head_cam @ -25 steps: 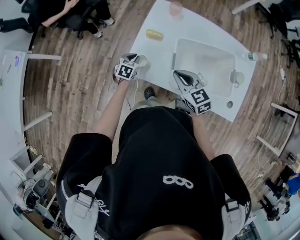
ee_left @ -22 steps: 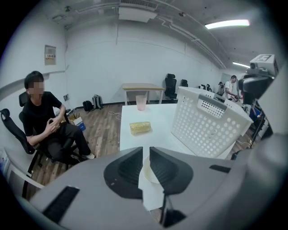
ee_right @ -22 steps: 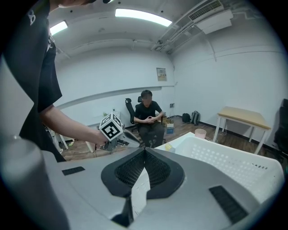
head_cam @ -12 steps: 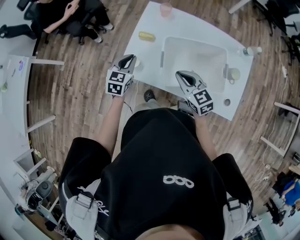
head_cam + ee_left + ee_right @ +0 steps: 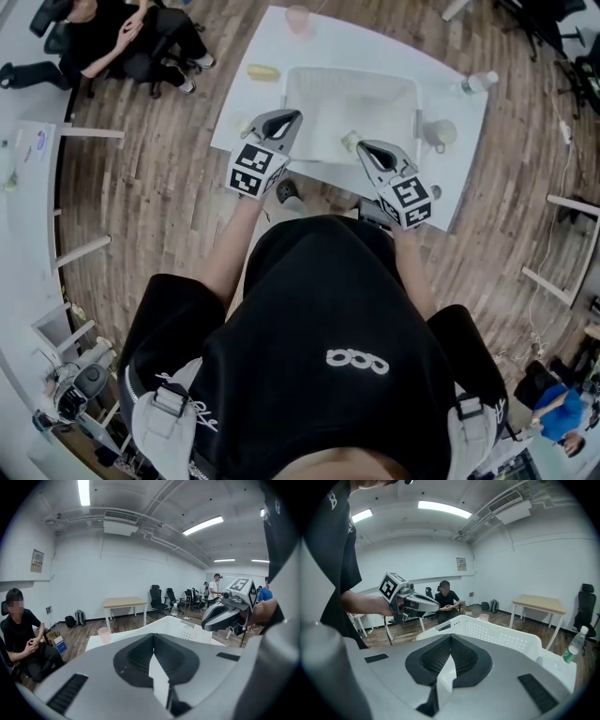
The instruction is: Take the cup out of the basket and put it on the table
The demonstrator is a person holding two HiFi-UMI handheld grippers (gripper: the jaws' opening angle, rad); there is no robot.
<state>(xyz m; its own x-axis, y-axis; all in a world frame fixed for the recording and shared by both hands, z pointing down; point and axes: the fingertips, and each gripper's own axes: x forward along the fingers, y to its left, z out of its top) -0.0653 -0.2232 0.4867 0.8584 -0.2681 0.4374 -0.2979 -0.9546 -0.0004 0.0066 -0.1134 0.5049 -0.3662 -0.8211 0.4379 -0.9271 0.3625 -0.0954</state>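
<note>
**Head view.** The white table (image 5: 277,42) carries a white basket (image 5: 291,94) at its middle. The cream cup (image 5: 438,134), which has a handle, stands upright on the table top outside the basket, just beside the basket's right wall. Only this view shows it.

**Cup and grippers.** The left gripper (image 5: 292,115) hangs over the basket's near left corner, well apart from the cup, with the whole basket between them. The right gripper (image 5: 362,147) points at the basket's near wall. The cup lies to its right, apart from it.

**Jaw state.** In each gripper view the black pads meet at their tips. Both pairs are closed with nothing between them.

**Basket contents.** From above, the basket floor shows plain white. A small pale yellow-green thing (image 5: 349,141) sits at the near wall, just beside the right gripper's tips. What it is, and whether it lies inside or on the rim, cannot be told.

**Other items on the table.**
- A pink cup (image 5: 298,19) stands at the far edge.
- A yellow thing (image 5: 262,72) lies left of the basket.
- A clear bottle (image 5: 473,82) stands at the far right corner.

**Right gripper view.** The basket's perforated wall stands directly ahead. The left gripper is held in a hand (image 5: 365,604) to the left, with a seated person (image 5: 447,599) beyond it.

**Left gripper view.** The pink cup stands beyond the jaws, and the basket rim and the right gripper are at the right. A wooden table (image 5: 124,603) stands by the back wall.
</note>
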